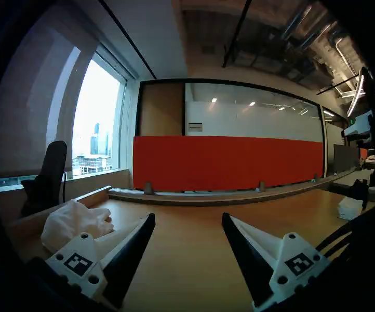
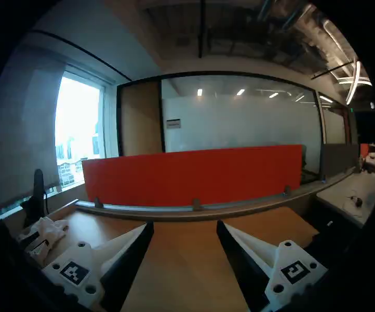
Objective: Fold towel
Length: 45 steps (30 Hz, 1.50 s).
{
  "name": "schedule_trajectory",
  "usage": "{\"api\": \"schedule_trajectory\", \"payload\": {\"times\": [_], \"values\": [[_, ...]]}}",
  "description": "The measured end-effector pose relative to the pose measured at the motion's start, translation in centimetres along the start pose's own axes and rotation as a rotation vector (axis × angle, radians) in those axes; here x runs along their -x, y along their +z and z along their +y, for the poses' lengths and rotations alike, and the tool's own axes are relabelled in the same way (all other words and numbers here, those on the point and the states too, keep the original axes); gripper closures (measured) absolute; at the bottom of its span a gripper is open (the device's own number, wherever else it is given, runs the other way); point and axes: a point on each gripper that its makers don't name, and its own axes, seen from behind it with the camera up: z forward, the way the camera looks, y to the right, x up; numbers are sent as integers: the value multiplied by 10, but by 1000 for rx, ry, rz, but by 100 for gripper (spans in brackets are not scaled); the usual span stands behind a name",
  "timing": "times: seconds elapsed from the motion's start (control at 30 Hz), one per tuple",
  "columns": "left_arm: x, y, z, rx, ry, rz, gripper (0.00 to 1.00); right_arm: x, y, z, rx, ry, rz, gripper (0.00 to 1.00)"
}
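A crumpled white towel [image 1: 76,223] lies on the wooden desk [image 1: 198,249] at the left, just beyond my left finger in the left gripper view. My left gripper [image 1: 187,218] is open above the desk, and nothing is between its fingers. In the right gripper view the same towel [image 2: 48,230] sits far left near the desk's edge, well apart from my right gripper [image 2: 184,226]. That gripper is also open and holds nothing over the bare wood [image 2: 187,270].
A red divider panel [image 1: 229,162] runs along the back of the desk. A black chair [image 1: 47,179] stands by the window at the left. A small white folded stack [image 1: 349,207] rests at the desk's right end. A neighbouring white desk [image 2: 346,192] lies further right.
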Motion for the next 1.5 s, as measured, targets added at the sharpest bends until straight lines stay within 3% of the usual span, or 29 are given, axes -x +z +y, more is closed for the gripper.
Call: {"api": "schedule_trajectory", "payload": {"times": [0.2, 0.9, 1.5], "values": [[13, -1, -7, -8, -5, 18, 5, 6, 3, -4, -7, 21, 11, 7], [46, -2, -13, -17, -19, 16, 5, 23, 3, -4, -4, -8, 17, 7], [62, 2, -3, -5, 18, -28, 5, 24, 4, 1, -9, -10, 21, 6]]}}
